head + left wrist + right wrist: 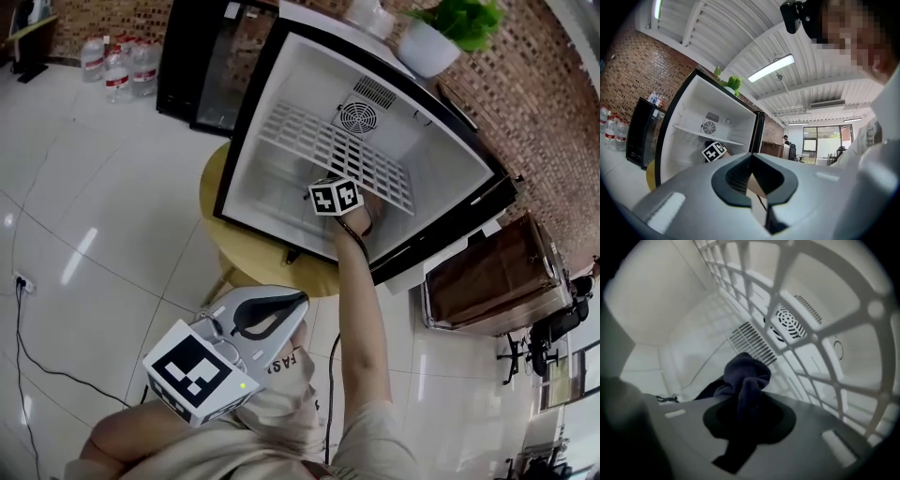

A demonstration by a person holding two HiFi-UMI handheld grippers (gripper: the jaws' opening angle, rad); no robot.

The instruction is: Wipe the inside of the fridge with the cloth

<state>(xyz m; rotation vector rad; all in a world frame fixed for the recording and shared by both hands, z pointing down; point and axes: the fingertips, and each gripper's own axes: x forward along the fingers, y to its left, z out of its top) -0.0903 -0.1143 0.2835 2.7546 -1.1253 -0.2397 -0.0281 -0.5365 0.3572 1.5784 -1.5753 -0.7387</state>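
Two tongs closed: right tongs (749, 417) clamped on dark blue cloth (746, 375), inside open white fridge (441, 161), just below wire shelf (328, 145); left tongs (757, 183) empty, jaws together, well outside fridge.

Fridge (272, 122): white walls and white grid shelf (328, 145), black frame. Cloth (743, 380): plain dark navy. Counter (258, 262) yellow; wall (553, 103) in red-brown brick pattern, floor (94, 187) in pale grey tiles.

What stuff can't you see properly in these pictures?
- Right gripper view: the bunched cloth covers the tips of the right gripper; contact with the fridge unclear.
- Head view: marker cube and hand hide the cloth.
- Head view: bottles, labels too small.
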